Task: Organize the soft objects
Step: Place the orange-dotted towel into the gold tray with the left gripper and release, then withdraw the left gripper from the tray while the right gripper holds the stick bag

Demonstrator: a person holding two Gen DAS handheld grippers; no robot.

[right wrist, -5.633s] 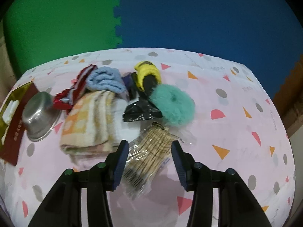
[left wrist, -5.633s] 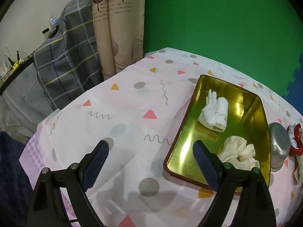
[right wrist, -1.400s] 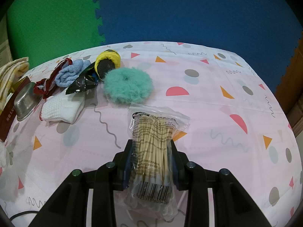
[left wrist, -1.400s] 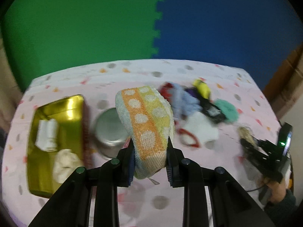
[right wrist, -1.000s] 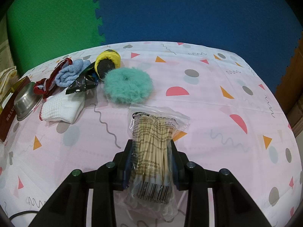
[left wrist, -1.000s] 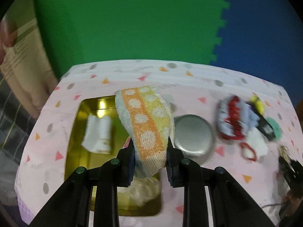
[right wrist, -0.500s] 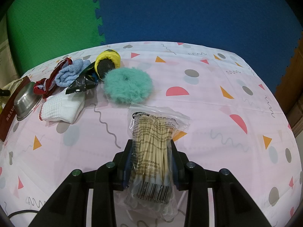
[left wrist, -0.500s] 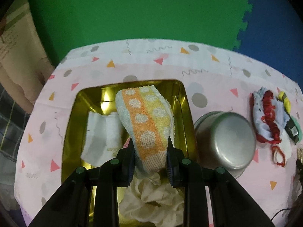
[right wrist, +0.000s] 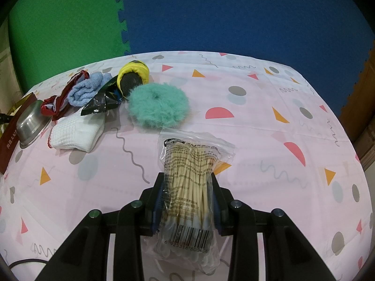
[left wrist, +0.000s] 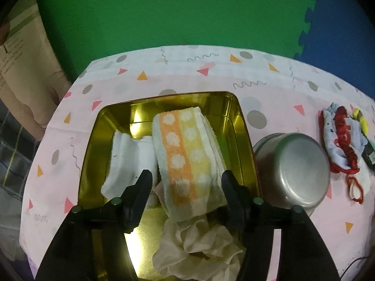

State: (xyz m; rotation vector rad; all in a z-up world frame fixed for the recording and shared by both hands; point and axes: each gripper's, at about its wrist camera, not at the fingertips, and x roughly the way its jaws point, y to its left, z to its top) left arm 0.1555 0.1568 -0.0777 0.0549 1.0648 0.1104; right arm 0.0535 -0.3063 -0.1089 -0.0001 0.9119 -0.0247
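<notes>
My left gripper (left wrist: 186, 182) is open over the gold tin tray (left wrist: 241, 117). The folded orange-and-yellow dotted towel (left wrist: 187, 159) lies in the tray between the fingers, beside a white sock (left wrist: 131, 159) and over a cream scrunchie (left wrist: 199, 243). My right gripper (right wrist: 187, 199) is shut on a clear bag of cotton swabs (right wrist: 189, 187) that rests on the pink tablecloth. Ahead of it lie a teal fluffy scrunchie (right wrist: 159, 105), a white cloth (right wrist: 75, 131), a blue towel (right wrist: 86, 89), a red cloth (right wrist: 61, 98) and a yellow-and-black item (right wrist: 133, 75).
An upturned steel bowl (left wrist: 293, 168) stands right of the tray, also in the right wrist view (right wrist: 30, 121). A black wrapper (right wrist: 103, 103) lies in the pile. Green and blue foam mats stand behind the table. A curtain (left wrist: 21, 75) hangs at the left.
My left gripper carried the dotted towel over the tray, opened, and the towel now lies in the tray. The right gripper and its bag have not moved.
</notes>
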